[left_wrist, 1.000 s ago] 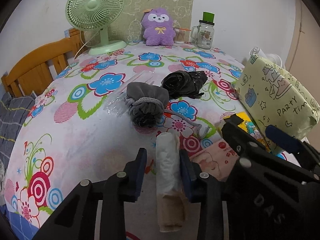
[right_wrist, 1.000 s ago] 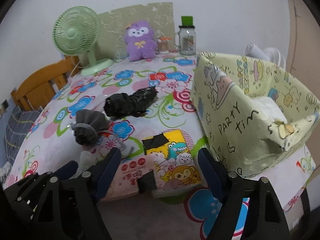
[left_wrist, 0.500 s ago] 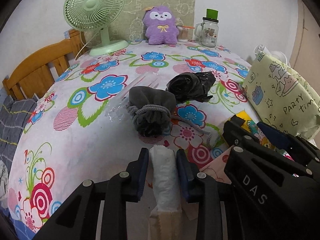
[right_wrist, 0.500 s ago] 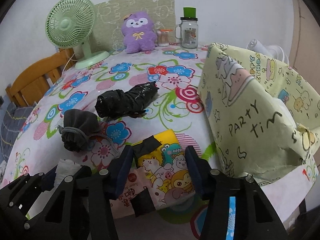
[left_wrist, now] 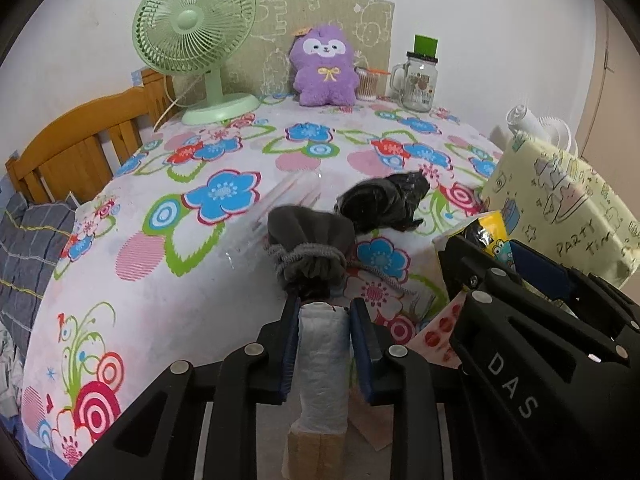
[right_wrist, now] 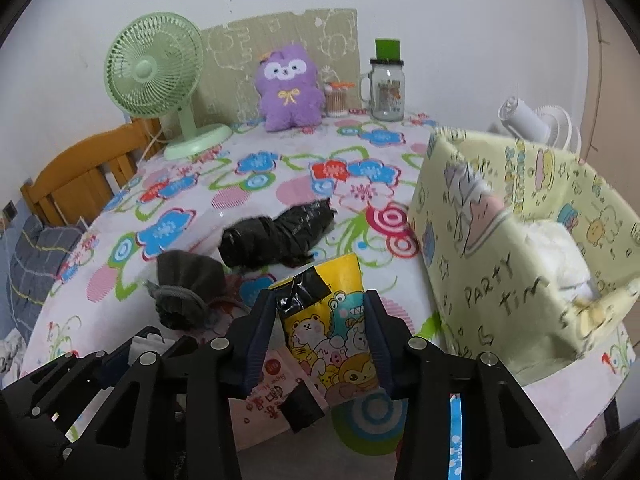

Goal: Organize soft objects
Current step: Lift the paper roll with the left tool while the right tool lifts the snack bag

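Note:
My left gripper (left_wrist: 324, 310) is shut on a white rolled cloth pack (left_wrist: 323, 364) and holds it above the table's near edge. My right gripper (right_wrist: 320, 300) is shut on a yellow cartoon-print pack (right_wrist: 332, 332), lifted and tilted off the table. A grey drawstring pouch (left_wrist: 310, 248) and a black crumpled plastic bundle (left_wrist: 384, 200) lie just ahead on the floral tablecloth (left_wrist: 160, 280). The yellow-green "Party Time" fabric box (right_wrist: 520, 248) stands at the right with something white inside.
A pink-and-white tissue pack (right_wrist: 272, 392) lies under the right gripper. At the back stand a green fan (left_wrist: 196, 52), a purple plush (left_wrist: 322, 68) and a glass jar mug (left_wrist: 418, 80). A wooden chair back (left_wrist: 80, 148) is at the left.
Both grippers closed on their packs and lifted them. The left gripper moved forward toward the grey pouch; the right raised the yellow pack upright off the table.

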